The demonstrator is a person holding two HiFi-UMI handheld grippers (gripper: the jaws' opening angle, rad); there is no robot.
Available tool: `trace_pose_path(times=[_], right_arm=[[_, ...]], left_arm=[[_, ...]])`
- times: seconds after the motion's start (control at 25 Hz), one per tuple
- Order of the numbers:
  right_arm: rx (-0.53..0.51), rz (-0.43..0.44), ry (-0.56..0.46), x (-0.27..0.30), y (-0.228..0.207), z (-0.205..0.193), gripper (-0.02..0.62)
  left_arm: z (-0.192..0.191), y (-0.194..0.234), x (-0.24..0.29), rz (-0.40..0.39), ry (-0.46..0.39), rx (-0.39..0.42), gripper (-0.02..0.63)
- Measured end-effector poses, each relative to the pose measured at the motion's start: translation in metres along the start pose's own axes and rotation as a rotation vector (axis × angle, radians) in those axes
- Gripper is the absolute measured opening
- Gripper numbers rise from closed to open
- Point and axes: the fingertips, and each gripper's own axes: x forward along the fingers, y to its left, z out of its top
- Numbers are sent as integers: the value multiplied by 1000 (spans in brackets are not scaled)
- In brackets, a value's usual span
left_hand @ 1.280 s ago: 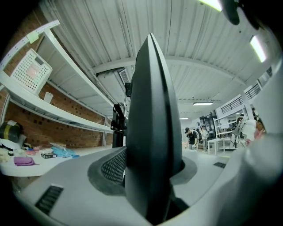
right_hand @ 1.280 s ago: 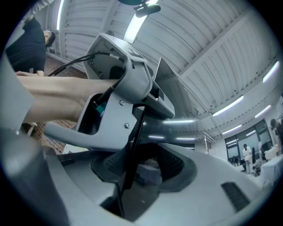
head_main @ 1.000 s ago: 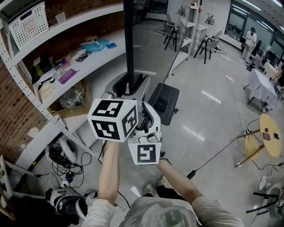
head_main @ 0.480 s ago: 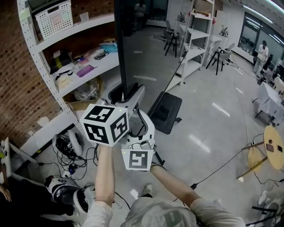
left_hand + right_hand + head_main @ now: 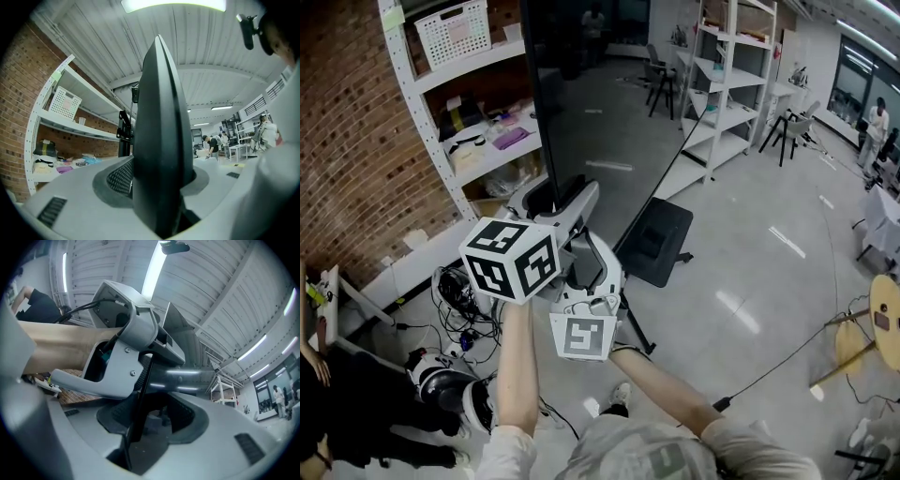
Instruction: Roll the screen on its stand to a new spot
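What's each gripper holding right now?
Left gripper: closed on the screen edge.
Right gripper: closed on the screen edge too.

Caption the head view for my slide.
Left gripper and right gripper clamp the black screen beside white shelving.

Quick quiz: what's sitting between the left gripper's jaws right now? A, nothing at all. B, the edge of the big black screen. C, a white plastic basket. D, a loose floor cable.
B: in the left gripper view, the dark edge of the screen fills the gap of the left gripper, with a grey jaw close on either side of it.
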Motion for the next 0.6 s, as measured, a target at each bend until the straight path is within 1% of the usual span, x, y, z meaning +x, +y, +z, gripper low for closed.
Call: trace_pose_path(times=[0.2, 0.6], right_arm=[[11, 10, -17, -11, 17, 11, 198], [15, 53, -30, -17, 48, 19, 206]], left_arm=[[3, -1, -23, 10, -3, 3, 235], [4, 10, -55, 30, -8, -3, 236]])
